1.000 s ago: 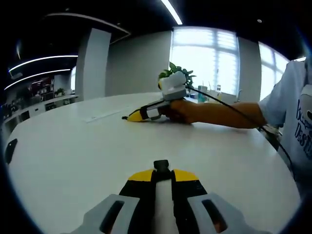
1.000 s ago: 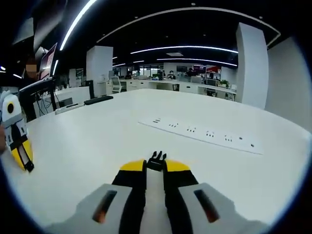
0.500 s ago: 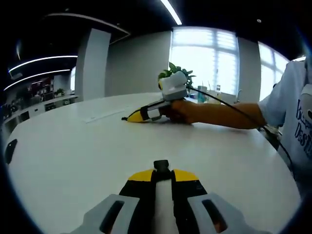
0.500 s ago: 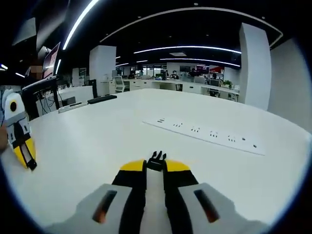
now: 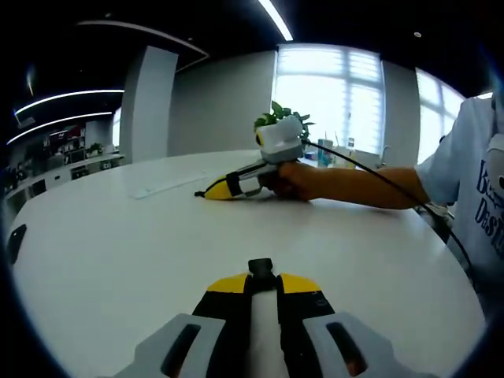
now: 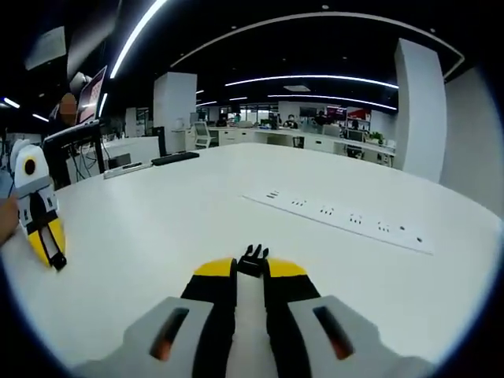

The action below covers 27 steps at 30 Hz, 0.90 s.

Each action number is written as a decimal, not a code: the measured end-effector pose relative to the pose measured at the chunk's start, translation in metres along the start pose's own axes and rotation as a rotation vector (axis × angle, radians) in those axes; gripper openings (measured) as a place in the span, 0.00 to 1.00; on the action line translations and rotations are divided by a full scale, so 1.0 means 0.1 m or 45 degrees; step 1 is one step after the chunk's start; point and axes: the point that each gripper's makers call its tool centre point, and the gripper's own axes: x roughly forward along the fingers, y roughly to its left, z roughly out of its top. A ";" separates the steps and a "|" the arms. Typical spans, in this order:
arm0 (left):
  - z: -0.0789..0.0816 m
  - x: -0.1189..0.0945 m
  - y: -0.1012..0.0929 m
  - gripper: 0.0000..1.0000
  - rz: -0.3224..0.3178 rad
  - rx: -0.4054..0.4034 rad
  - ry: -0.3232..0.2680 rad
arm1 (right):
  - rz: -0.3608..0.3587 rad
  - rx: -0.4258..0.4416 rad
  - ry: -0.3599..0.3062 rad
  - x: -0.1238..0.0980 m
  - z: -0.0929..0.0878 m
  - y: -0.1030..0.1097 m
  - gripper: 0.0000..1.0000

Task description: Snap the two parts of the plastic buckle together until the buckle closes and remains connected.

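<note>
A small black plastic buckle part (image 5: 261, 266) is pinched in the closed left tongs (image 5: 261, 277) and its pronged black mate (image 6: 252, 258) in the closed right tongs (image 6: 252, 268), well apart above the white counter (image 6: 197, 213), tips turned toward each other.

Lighting was uneven across both views. In the left gripper view, strong daylight entered through the window (image 5: 329, 93), which was overexposed to near white with pane detail lost. The ceiling was dark apart from a linear light strip (image 5: 275, 19). In the right gripper view, curved ceiling strips (image 6: 315, 78) supplied the light and the far office was dim. The white bench (image 5: 142, 244) appeared evenly lit with a soft sheen and faint shadows. Fisheye distortion bent straight lines toward the edges, where sharpness fell off. Distant furniture was soft and indistinct.
</note>
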 end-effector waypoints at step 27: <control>-0.01 0.00 -0.01 0.11 -0.001 0.001 -0.004 | 0.167 0.169 -0.155 -0.51 0.05 0.48 0.13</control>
